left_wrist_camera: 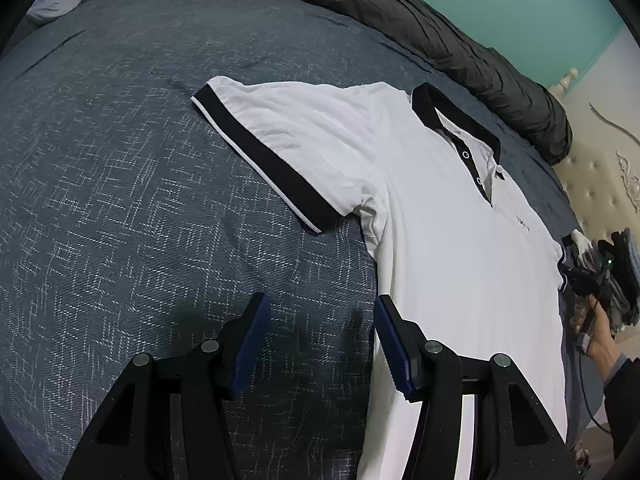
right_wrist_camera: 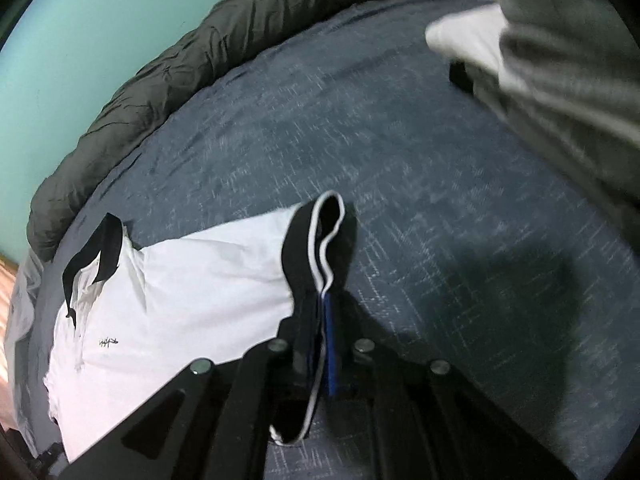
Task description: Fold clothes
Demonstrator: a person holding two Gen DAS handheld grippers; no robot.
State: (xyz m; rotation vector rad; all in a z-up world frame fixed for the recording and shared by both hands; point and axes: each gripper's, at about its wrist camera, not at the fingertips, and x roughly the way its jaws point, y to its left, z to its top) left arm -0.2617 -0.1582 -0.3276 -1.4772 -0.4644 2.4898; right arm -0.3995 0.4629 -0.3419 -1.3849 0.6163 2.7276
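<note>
A white polo shirt (left_wrist_camera: 440, 220) with a black collar (left_wrist_camera: 456, 116) and black sleeve cuffs lies face up on the blue bedspread (left_wrist_camera: 120, 200). My left gripper (left_wrist_camera: 320, 312) hovers open over the bedspread at the shirt's side edge, its right finger above the white fabric. In the right wrist view my right gripper (right_wrist_camera: 322, 300) is shut on the black cuff (right_wrist_camera: 320, 240) of the shirt's (right_wrist_camera: 192, 280) other sleeve, lifting it off the bed. That gripper also shows far right in the left wrist view, held by a hand (left_wrist_camera: 596, 332).
A dark grey rolled duvet (left_wrist_camera: 440, 40) runs along the bed's far edge by a teal wall. A padded cream headboard (left_wrist_camera: 600, 184) stands at right. Grey and white clothes (right_wrist_camera: 560, 80) lie piled at the upper right of the right wrist view.
</note>
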